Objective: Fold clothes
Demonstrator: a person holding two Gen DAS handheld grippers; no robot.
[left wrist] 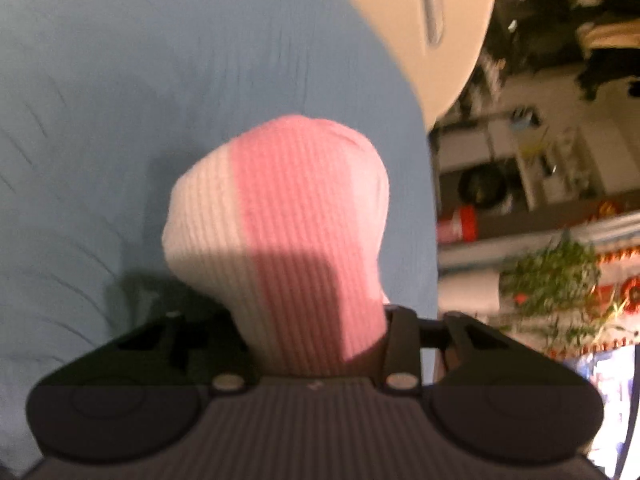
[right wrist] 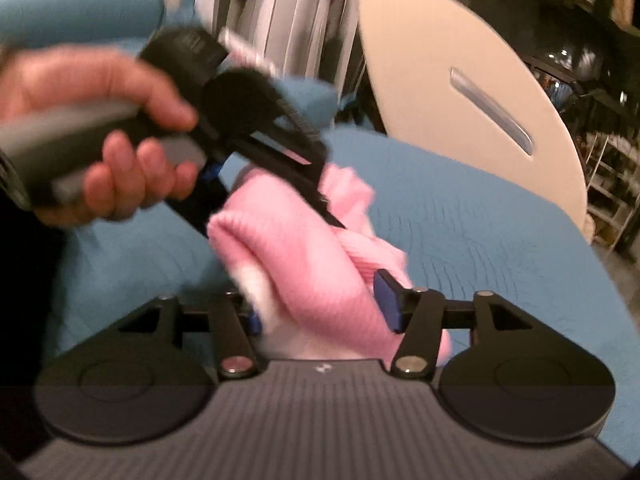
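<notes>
Pink-and-white ribbed knit garment [right wrist: 304, 264] hangs bunched between both grippers: left gripper [left wrist: 320, 336] pinches it, right gripper [right wrist: 320, 312] apparently clamps it too, above blue bedsheet [right wrist: 480, 220].

A lived-in home bedroom: a bed with a wrinkled blue quilted cover [right wrist: 480, 220] meets a rounded cream headboard [right wrist: 460, 80]. Beyond it stand cluttered shelves [left wrist: 540, 160] and a leafy green plant [left wrist: 552, 276] with red decorations.

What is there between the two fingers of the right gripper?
In the right wrist view, the pink and white sock fills the space between the right gripper's fingers. The left gripper holds its far end.
</notes>
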